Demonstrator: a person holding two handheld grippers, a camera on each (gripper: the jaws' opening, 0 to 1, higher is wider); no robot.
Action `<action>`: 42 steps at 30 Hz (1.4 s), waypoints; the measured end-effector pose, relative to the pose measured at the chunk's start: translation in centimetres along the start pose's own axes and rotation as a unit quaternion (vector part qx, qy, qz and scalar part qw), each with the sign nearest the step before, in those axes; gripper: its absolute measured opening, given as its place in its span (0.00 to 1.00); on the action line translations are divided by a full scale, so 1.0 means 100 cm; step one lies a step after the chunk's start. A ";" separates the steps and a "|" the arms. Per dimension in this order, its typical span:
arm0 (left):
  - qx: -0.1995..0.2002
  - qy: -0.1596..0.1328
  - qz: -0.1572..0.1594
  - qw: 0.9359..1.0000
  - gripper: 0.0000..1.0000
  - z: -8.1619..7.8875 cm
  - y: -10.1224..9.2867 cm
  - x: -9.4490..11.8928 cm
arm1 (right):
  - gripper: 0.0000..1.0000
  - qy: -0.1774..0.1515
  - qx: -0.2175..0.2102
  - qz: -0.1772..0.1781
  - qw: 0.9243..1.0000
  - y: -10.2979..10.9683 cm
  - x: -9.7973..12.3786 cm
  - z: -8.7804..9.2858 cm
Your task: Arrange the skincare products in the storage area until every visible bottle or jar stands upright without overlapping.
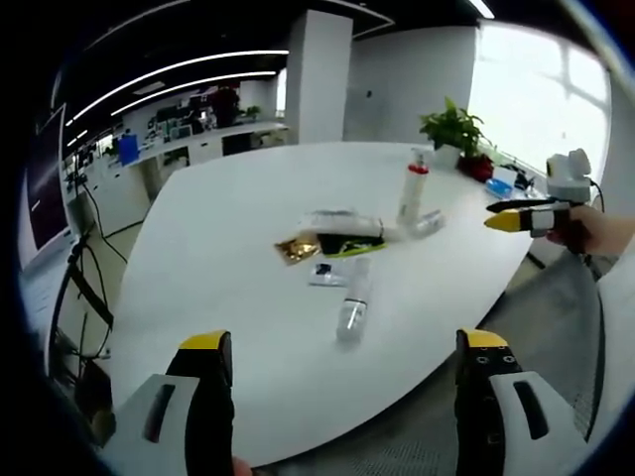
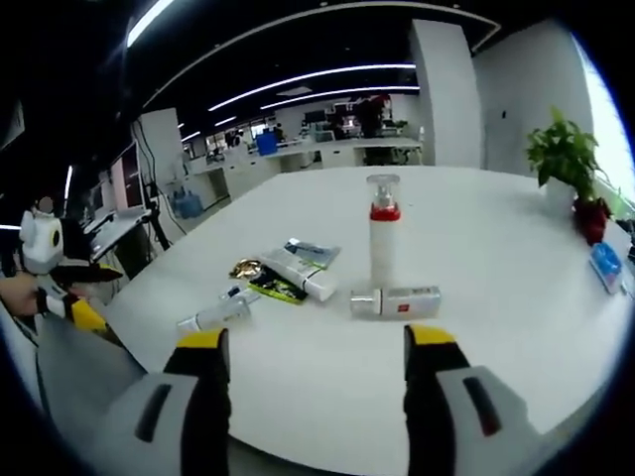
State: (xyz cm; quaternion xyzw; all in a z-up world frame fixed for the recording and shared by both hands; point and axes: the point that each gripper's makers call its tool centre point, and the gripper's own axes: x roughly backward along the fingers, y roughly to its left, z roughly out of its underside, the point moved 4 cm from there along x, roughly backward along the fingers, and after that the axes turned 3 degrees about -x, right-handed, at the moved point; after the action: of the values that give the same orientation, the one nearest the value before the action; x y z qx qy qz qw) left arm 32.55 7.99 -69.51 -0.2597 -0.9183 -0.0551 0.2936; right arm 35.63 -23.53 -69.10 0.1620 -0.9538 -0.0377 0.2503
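Left tongs [image 1: 341,362] are hanging over the near edge of the white table [image 1: 218,238], jaws spread wide, nothing between them. Straight ahead of them, a bit further in on the table, a clear bottle [image 1: 354,297] is lying on its side, pointing away from the jaws. Just past it a small sachet [image 1: 325,274] is lying flat, then a white tube [image 1: 345,224] is sitting across a black-and-green packet [image 1: 349,244], with a gold sachet [image 1: 295,249] next to them on the left. Beyond that, a pump bottle [image 1: 413,188] with a red band is standing upright, and a short bottle [image 1: 429,222] is lying at its foot. Further back a potted plant [image 1: 454,129] is sitting near the far edge.

Right tongs [image 2: 316,362] are also hovering at the table [image 2: 496,258] edge, jaws wide apart and empty. The short bottle [image 2: 397,301] is lying on its side just ahead of them, a little right of the gap, and the pump bottle [image 2: 383,232] is standing right behind it. Ahead to the left: the white tube [image 2: 298,272] lying on the packet [image 2: 280,289], the gold sachet [image 2: 244,267], and the clear bottle [image 2: 218,314] lying nearest that left jaw. Plant [image 2: 564,154] is off to the far right.

Each view is catching the other tongs at its side, held off the table edge: the right ones [image 1: 512,216] look nearly closed, the left ones [image 2: 81,309] I can't tell from here.
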 end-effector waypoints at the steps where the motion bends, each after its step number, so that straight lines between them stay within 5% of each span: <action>1: 0.000 0.000 0.000 1.000 0.91 0.000 0.000 0.000 | 0.72 0.000 0.000 0.000 1.000 0.000 0.000 0.000; 42: 0.001 -0.007 -0.004 1.000 0.90 -0.001 0.000 0.001 | 0.67 0.020 -0.012 0.003 1.000 -0.002 -0.002 0.006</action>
State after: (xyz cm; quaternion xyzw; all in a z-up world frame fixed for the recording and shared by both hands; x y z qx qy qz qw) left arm 32.55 8.04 -69.40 -0.2559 -0.9214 -0.0532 0.2874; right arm 35.53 -23.67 -69.72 0.1572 -0.9486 -0.0457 0.2710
